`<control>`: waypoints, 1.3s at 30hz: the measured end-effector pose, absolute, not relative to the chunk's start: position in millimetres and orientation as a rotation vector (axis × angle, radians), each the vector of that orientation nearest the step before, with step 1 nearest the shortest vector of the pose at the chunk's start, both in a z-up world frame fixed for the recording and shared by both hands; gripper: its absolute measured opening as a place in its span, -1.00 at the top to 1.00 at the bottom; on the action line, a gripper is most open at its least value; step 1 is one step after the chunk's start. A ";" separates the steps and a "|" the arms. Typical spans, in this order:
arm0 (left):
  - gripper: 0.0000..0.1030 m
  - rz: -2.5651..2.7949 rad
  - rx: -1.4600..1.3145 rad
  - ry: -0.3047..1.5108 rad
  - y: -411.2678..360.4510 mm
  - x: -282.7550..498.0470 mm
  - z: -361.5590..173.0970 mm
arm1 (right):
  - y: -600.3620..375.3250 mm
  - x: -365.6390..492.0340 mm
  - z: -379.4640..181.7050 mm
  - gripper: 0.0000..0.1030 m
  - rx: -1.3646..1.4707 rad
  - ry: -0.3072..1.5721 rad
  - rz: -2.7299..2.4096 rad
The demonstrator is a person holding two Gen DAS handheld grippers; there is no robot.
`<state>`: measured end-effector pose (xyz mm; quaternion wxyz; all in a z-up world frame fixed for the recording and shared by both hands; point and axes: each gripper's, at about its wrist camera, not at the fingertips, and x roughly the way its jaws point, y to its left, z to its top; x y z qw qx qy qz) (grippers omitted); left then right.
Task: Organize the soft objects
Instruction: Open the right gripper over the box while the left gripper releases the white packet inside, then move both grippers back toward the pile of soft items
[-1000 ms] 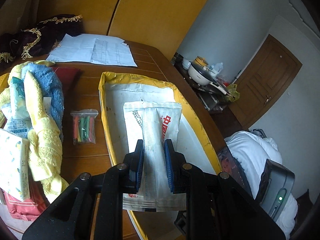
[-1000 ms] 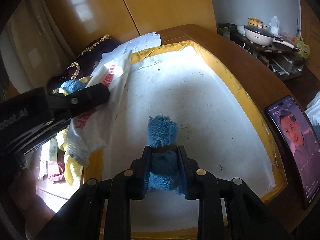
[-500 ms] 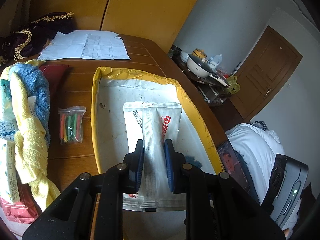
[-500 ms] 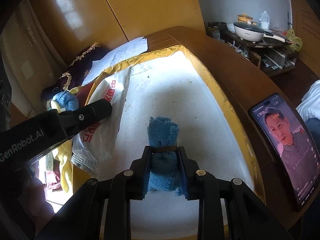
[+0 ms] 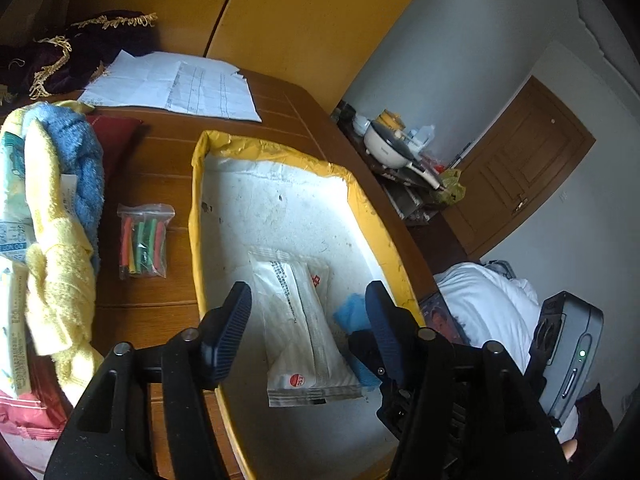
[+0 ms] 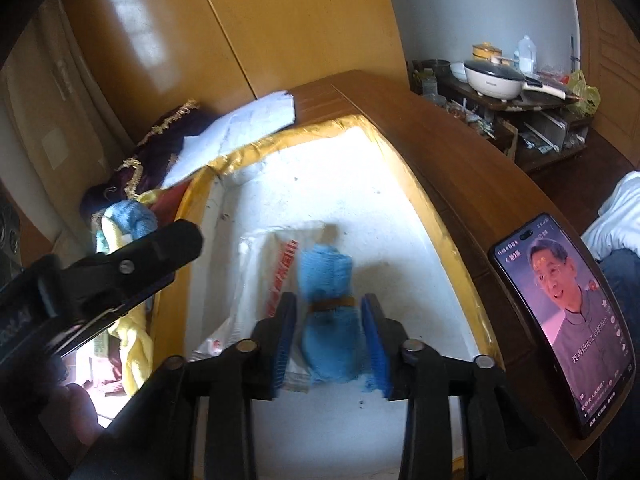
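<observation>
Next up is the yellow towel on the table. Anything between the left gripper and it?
Nothing visible. The left gripper, jaws open, hangs over the tray; the yellow towel lies outside, left of the tray's wall. Only that low wall and bare table lie between. The bag of sticks sits farther back.

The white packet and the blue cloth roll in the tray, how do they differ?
The white packet is flat, smooth and printed; the blue cloth roll is fuzzy, thick and tied with a brown band. The packet is longer, the roll shorter. Both lie released in the yellow-rimmed tray, side by side.
</observation>
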<state>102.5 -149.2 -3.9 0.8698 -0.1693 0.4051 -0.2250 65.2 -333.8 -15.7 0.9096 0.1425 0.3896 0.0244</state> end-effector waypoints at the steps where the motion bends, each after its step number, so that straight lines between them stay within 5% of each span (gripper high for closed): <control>1: -0.19 -0.463 -0.359 0.828 -142.5 98.4 0.2 | -330.5 62.8 -11.4 0.07 0.289 0.787 0.055; 5: -0.24 -0.400 -0.368 0.766 -110.8 80.8 10.4 | -314.5 54.0 3.1 -0.09 0.285 0.734 0.117; 20: -0.24 -0.118 -0.383 0.711 -13.4 37.1 -8.5 | -229.0 39.9 18.5 -0.10 0.239 0.731 0.401; 39: -0.24 -0.065 -0.429 0.717 18.7 29.3 -15.1 | -184.5 53.3 4.2 -0.10 0.198 0.873 0.518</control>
